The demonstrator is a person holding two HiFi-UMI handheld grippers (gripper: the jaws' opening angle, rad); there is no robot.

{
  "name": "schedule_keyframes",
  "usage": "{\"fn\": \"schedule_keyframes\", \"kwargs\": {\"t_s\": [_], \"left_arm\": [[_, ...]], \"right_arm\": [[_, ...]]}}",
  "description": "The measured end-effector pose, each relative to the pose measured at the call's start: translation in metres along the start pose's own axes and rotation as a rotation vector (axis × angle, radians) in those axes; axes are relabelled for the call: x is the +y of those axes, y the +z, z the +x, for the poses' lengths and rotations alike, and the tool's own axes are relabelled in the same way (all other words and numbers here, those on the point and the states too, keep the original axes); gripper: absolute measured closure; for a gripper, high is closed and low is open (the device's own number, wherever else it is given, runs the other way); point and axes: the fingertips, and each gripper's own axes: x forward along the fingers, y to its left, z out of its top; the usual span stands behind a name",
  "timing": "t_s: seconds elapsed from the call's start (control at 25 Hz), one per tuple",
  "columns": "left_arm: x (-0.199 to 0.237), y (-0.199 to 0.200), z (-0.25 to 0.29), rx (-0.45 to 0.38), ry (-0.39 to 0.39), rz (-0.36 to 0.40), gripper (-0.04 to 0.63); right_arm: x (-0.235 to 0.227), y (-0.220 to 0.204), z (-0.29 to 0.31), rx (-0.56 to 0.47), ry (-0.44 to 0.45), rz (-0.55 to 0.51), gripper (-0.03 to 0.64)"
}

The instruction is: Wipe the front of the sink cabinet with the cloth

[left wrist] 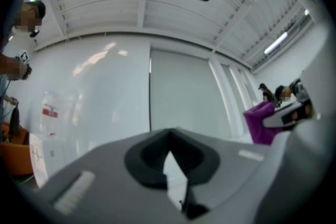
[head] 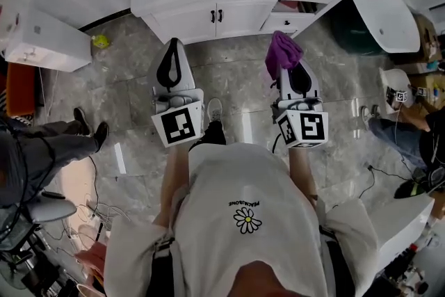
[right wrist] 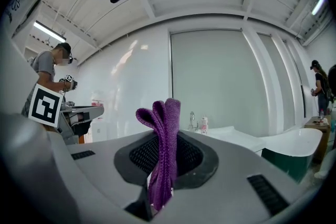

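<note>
Right gripper (right wrist: 167, 140): jaws clamped on the folded purple cloth (right wrist: 164, 113), a nubby weave with rounded loops standing upright. Left gripper (left wrist: 169, 152): dark jaws met at the tips, empty. Both in front of the glossy white sink cabinet (head: 198, 16), cloth near its front.

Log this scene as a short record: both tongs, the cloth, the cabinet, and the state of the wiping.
left tongs: shut, empty
right tongs: shut on cloth
cloth: purple, bunched, sticking up past the tips
sink cabinet: white, two front doors closed
wiping: not begun, cloth apart from cabinet front
</note>
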Motion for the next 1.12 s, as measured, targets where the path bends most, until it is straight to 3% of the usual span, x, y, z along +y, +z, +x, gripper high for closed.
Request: {"fn": "schedule_keyframes", "kwargs": {"t_s": [0.28,0.56,1.12], "left_arm": [[0.040,-0.024,0.046,0.033,-0.026,-0.017,0.591],[0.040,-0.038,0.073,0.043,-0.050,-0.018,0.591],[0.032,-0.021,0.095,0.019,0.034,0.004,0.591]], "right_arm": [[0.014,0.001,0.068,-0.010,-0.039,0.016,0.563],[0.011,0.000,0.091,-0.001,-0.044,0.013,0.563],[-0.015,0.006,0.116,-0.018,0.010,0.033,0.563]]}}
